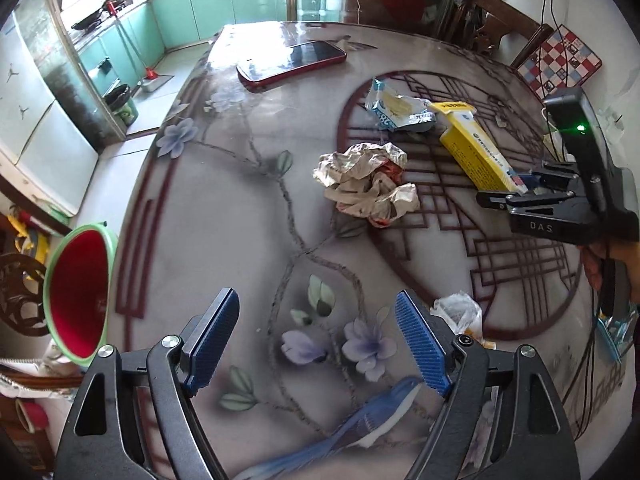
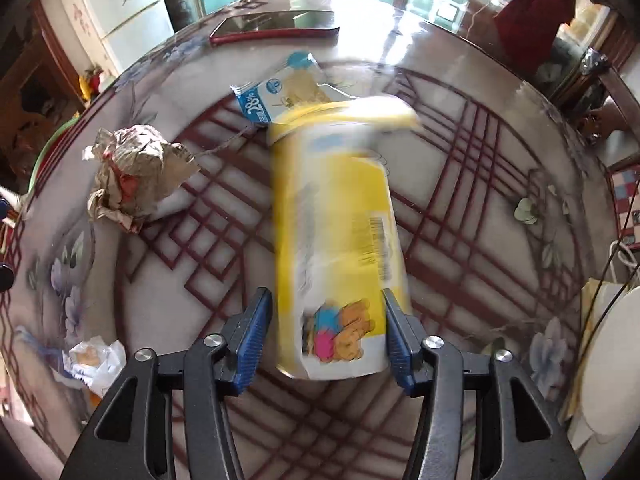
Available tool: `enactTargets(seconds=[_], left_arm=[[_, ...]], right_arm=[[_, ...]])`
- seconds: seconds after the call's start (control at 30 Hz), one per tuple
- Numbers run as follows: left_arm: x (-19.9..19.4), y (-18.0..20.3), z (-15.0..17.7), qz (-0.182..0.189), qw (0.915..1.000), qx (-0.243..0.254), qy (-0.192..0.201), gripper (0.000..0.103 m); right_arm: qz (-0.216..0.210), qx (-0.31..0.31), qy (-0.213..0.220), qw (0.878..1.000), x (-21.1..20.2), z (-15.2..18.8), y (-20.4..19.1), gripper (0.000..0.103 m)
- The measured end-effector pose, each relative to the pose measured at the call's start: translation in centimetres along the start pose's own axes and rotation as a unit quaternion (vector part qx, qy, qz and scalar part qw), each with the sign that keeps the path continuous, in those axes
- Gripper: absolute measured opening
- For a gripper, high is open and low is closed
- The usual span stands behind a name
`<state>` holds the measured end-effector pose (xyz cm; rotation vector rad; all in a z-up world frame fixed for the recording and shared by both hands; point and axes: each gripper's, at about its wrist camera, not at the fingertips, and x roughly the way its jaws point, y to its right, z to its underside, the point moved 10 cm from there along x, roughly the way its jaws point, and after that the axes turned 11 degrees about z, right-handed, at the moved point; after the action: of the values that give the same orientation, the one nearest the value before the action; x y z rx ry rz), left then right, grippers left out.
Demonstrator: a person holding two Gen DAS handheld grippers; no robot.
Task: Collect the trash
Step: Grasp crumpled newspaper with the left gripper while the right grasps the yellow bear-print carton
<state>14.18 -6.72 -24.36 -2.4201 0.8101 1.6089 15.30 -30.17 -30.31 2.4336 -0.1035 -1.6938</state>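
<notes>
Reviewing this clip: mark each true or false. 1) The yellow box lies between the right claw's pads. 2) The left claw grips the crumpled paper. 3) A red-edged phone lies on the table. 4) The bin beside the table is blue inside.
1) True: the yellow box lies between the right claw pads.
2) False: the left claw is open and empty; the crumpled paper lies untouched ahead.
3) True: the phone is at the table far side.
4) False: the bin is red inside.
</notes>
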Motion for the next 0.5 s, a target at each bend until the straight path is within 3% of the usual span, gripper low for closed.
enactTargets(seconds=[0.23,0.33,0.5], left_arm=[[3.4,1.0,-3.2,0.01,0.9995,-0.029,-0.007,0.081],[4.8,1.5,-4.3,0.024,0.9983,-0.051,-0.015,0.081],[6.5,2.3,-6.0,0.025,0.9984,-0.047,-0.021,0.08]], right_arm=[[-0.058,0.089,0.051,0.993,-3.7,1.4,0.8,0.038],[-0.063,0.13,0.07,0.987,-5.7,2.7,1.9,0.038],[-0.069,0.178,0.074,0.979,-7.1,3.6,2.7,0.038]])
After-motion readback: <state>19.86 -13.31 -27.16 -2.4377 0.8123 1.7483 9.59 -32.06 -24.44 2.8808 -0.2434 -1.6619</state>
